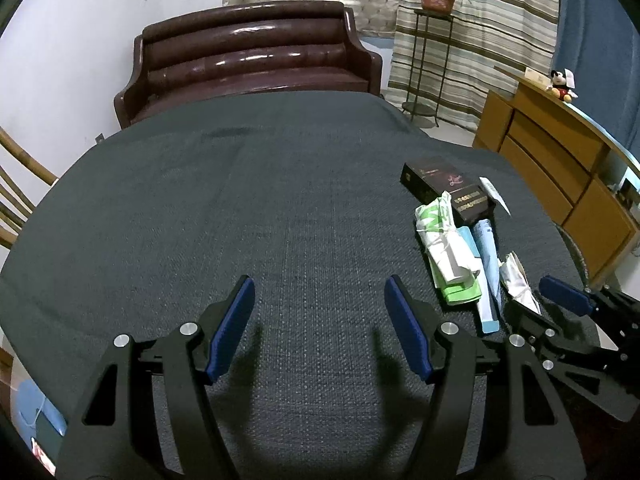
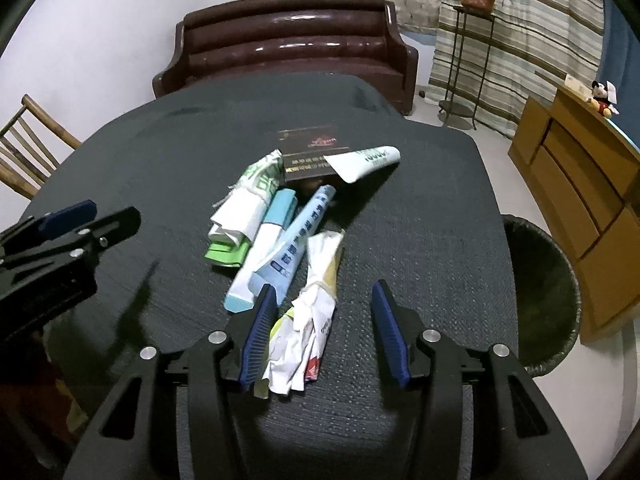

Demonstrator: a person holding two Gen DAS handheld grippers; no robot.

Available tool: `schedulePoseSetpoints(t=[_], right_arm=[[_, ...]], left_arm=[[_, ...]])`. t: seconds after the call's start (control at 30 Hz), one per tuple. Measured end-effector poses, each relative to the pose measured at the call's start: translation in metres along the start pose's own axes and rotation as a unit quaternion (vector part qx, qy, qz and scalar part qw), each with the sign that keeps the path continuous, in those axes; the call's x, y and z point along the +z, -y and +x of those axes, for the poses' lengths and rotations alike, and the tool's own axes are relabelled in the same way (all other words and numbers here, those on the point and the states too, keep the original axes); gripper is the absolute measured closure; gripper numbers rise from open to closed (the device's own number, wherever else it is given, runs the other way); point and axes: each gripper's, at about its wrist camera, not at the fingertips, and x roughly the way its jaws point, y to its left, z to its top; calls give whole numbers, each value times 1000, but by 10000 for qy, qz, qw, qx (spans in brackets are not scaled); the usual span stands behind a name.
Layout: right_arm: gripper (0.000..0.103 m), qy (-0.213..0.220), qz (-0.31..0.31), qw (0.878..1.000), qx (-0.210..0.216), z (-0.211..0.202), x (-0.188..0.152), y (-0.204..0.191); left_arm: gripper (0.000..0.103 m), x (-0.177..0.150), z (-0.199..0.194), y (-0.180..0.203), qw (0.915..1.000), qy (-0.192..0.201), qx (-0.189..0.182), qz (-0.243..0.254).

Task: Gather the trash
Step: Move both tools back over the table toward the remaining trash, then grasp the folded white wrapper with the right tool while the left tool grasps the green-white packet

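Crumpled white wrapper (image 2: 308,328) lies between the right gripper (image 2: 324,332) jaws, apart; close squarely, probably clear of the blue tube (image 2: 288,248), while the left gripper (image 1: 320,328) idles, jaws apart.

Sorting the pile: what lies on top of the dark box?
On the dark box rest the white tube's flat end and the green-white wrapper's tip. Its near edge is covered.
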Motion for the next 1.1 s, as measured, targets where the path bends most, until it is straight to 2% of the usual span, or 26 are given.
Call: schedulePoseSetpoints(t=[0.07, 0.1, 0.17, 0.23, 0.27, 0.83, 1.1], right_arm=[[54, -7, 22, 10000, -44, 0, -1, 0], [60, -13, 34, 10000, -46, 0, -2, 1], [64, -50, 50, 10000, -31, 1, -2, 2], [75, -42, 69, 10000, 18, 1, -3, 4], [76, -39, 79, 10000, 19, 1, -3, 6], [77, 125, 448, 9988, -173, 1, 7, 42], [77, 160, 579, 9980, -172, 7, 15, 56]], left_arm=[[37, 4, 4, 0, 10000, -22, -20, -12], [37, 3, 3, 0, 10000, -33, -31, -18], [37, 3, 5, 2, 9999, -64, -70, -41], [37, 3, 6, 4, 9999, -89, -121, -42], [37, 3, 7, 6, 9999, -92, -138, -36], [37, 22, 19, 47, 9981, -140, -591, 71], [37, 24, 38, 61, 9977, -292, -602, 140]])
